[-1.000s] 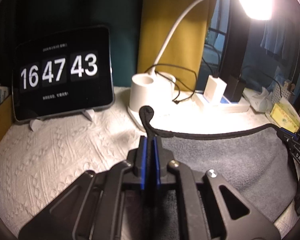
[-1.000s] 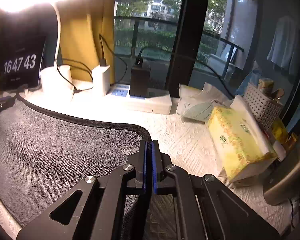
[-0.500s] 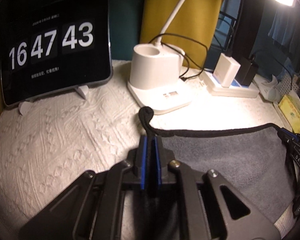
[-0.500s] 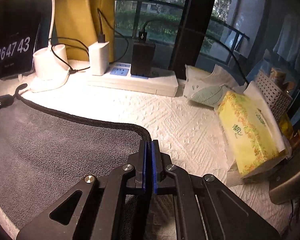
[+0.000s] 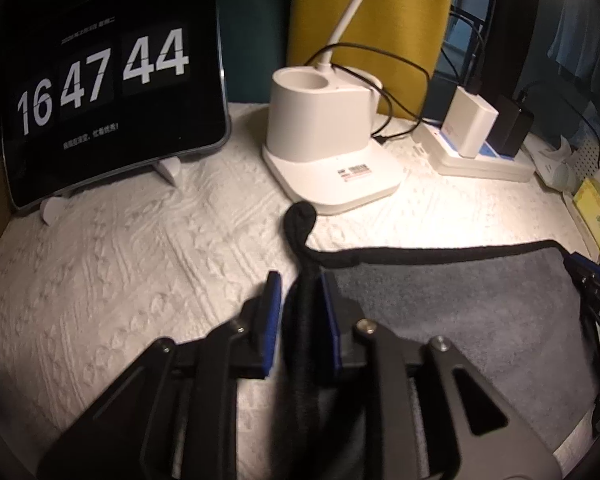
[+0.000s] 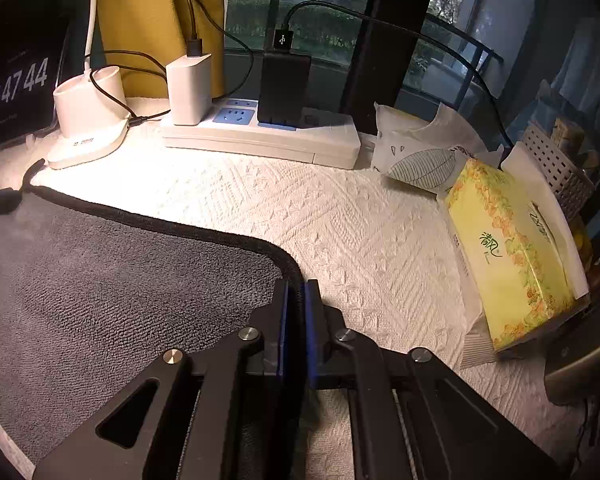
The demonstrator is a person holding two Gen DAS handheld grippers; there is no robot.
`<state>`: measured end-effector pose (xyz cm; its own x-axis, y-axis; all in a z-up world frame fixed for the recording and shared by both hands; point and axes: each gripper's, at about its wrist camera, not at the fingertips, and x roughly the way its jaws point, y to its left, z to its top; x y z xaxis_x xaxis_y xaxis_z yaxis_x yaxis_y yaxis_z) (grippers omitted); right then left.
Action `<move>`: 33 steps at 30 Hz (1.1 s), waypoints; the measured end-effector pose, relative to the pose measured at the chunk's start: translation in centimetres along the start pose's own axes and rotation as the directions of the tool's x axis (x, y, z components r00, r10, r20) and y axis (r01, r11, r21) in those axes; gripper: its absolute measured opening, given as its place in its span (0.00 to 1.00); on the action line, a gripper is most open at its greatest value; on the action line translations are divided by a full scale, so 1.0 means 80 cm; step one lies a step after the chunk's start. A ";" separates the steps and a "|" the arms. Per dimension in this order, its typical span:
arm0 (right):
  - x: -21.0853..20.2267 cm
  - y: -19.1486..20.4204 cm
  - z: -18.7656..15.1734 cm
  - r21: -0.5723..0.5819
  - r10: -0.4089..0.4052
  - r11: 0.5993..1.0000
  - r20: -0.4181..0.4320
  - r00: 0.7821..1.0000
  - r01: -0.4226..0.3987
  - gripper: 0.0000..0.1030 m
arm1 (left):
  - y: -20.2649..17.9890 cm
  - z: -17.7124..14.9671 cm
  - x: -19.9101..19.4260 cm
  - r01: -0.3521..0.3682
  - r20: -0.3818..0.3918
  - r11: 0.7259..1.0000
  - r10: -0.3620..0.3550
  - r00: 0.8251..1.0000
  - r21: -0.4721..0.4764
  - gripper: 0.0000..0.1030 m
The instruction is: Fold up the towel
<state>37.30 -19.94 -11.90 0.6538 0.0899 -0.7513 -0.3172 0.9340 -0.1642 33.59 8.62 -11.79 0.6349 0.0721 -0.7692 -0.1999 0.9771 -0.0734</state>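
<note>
A grey towel (image 6: 112, 292) with a black bound hem is seen spread flat across the lower left of the right wrist view, lying on a desk (image 6: 340, 216) covered in white textured cloth. In the left wrist view the same towel (image 5: 460, 300) fills the lower right of the frame, and its black hanging loop (image 5: 300, 216) is curled just in front of the lamp base.

The left gripper (image 5: 298, 284) is shown at lower centre with its blue-padded fingers (image 5: 274, 300) spread apart; the towel's black corner hem runs through the gap between them, touching the right pad but clear of the left one. The right gripper (image 6: 296, 286) is shown with its fingers (image 6: 312, 304) pressed together on the towel's rounded corner, the hem being pinched between the blue pads.

A tablet clock (image 5: 104, 92) reading 16 47 44 is propped at upper left. A white desk lamp base (image 5: 328, 144) is placed at centre, and a power strip (image 6: 260, 136) carrying a white charger (image 6: 188, 88) and a black charger (image 6: 284, 84) is set behind the towel. A yellow tissue box (image 6: 512, 252) is found at the right edge.
</note>
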 end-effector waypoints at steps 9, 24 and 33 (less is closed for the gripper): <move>-0.007 -0.009 -0.002 0.047 0.000 0.999 -0.009 1.000 0.001 0.30 | -0.005 -0.003 -0.022 0.027 0.010 1.000 -0.027 1.000 0.001 0.50; -0.046 -0.003 -0.011 0.069 0.025 0.997 0.008 1.000 -0.026 0.40 | -0.006 -0.016 -0.064 0.042 0.031 0.999 -0.042 0.999 -0.003 0.54; -0.072 0.005 -0.022 0.073 0.027 0.997 0.022 0.999 -0.029 0.40 | -0.006 -0.033 -0.085 0.060 0.051 0.998 -0.060 0.997 -0.001 0.54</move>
<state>32.20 -20.72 -8.76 0.6599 0.1230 -0.7412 -0.2852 0.9537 -0.0957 27.37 7.10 -8.18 0.6830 0.0239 -0.7300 -0.1621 0.9795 -0.1196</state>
